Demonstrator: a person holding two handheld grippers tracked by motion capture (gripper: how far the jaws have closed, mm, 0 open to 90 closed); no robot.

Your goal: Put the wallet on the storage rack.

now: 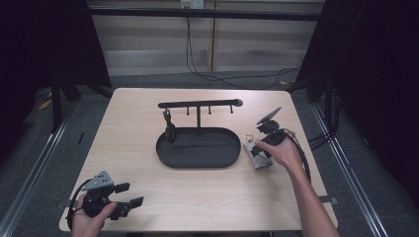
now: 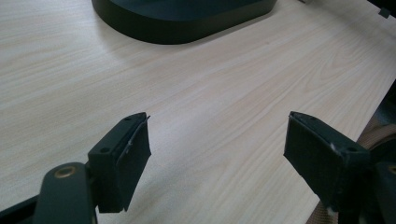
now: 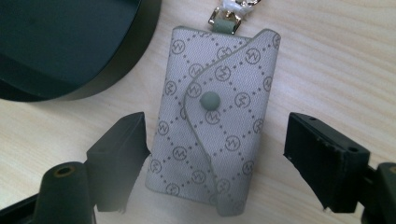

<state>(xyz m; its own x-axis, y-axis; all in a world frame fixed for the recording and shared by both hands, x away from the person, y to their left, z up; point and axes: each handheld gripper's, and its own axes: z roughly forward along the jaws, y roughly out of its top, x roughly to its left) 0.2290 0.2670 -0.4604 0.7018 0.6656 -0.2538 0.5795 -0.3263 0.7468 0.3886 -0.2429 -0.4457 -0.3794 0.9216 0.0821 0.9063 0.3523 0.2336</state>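
Big wooden table point(image 1: 207, 197) with a black oval tray point(image 1: 197, 148) in the middle, and a hook rack point(image 1: 200, 104) standing up out of it. The left gripper point(image 2: 217, 156) has its jaws spread wide over bare wood, tray well ahead of them. The right gripper point(image 3: 217, 161) is wide open too, with a small grey patterned key pouch point(image 3: 215, 116) lying flat between its jaws, untouched, gold clasp point(image 3: 233, 9) pointing away.

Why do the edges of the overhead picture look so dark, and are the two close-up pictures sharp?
High view: light falls on the table, while the surroundings sink into near black. Right gripper view: the patterned key pouch is crisp, but the jaws at the bottom are soft. Left gripper view: wood grain is clear, the dark tray shows little detail.
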